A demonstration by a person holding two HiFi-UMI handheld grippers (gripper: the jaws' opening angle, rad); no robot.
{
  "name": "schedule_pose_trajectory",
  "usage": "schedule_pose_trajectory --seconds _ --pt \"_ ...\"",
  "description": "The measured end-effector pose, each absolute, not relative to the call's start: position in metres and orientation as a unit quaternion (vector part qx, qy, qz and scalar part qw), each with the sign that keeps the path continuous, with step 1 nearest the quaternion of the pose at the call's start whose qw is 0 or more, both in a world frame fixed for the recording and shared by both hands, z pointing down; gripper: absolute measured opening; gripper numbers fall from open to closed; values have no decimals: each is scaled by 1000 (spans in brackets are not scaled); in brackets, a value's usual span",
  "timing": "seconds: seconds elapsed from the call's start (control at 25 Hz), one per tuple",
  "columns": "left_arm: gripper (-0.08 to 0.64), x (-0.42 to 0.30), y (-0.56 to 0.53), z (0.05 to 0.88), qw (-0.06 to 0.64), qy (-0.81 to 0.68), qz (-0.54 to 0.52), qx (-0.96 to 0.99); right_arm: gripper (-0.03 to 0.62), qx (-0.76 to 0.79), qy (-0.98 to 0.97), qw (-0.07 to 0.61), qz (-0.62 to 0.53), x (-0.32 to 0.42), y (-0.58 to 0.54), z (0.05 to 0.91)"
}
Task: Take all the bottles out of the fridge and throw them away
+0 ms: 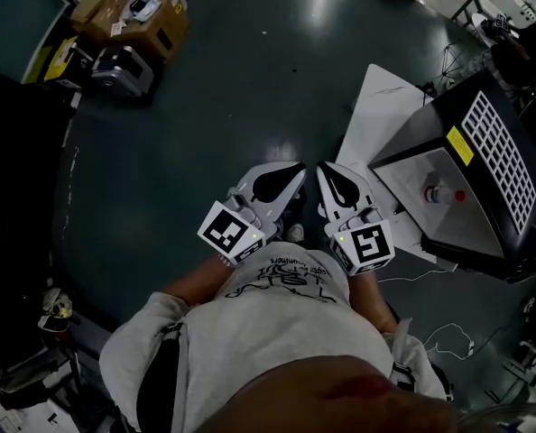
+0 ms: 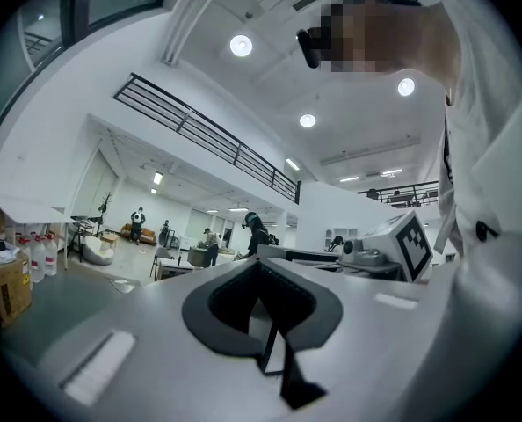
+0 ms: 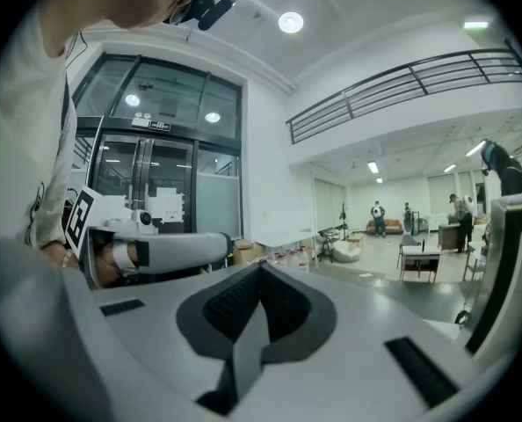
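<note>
In the head view I hold both grippers close in front of my chest, side by side above the dark floor. My left gripper (image 1: 287, 171) is shut with nothing in it, and so is my right gripper (image 1: 332, 173). A black fridge (image 1: 494, 165) stands at the right. A small bottle with a red cap (image 1: 438, 192) shows on its grey inner face. In the left gripper view the left gripper (image 2: 259, 267) points level across a big hall, jaws together. In the right gripper view the right gripper (image 3: 261, 271) is likewise shut and empty.
Cardboard boxes (image 1: 133, 12) and a grey case (image 1: 124, 69) sit at the far left of the floor. Several white bottles (image 2: 39, 255) stand by a box (image 2: 2, 284). A white sheet (image 1: 381, 120) lies under the fridge. Cables (image 1: 444, 336) trail at right. People (image 2: 254, 234) stand far off.
</note>
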State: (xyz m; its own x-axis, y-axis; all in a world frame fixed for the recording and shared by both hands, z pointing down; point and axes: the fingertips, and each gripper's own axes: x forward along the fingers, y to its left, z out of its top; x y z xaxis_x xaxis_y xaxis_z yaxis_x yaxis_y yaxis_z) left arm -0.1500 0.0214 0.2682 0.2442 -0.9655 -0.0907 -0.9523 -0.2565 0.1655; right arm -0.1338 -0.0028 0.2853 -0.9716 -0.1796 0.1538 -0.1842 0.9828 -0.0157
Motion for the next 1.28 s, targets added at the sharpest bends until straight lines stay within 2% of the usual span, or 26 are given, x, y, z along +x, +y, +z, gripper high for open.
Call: schedule_pose_trajectory --seconds 0.68,1.28 --pt "9 -140 25 246 33 -579 -98 809 9 109 -992 69 4 -124 3 255" --pt "9 -102 20 241 38 -526 -108 843 9 179 -981 74 17 -85 -1 253"
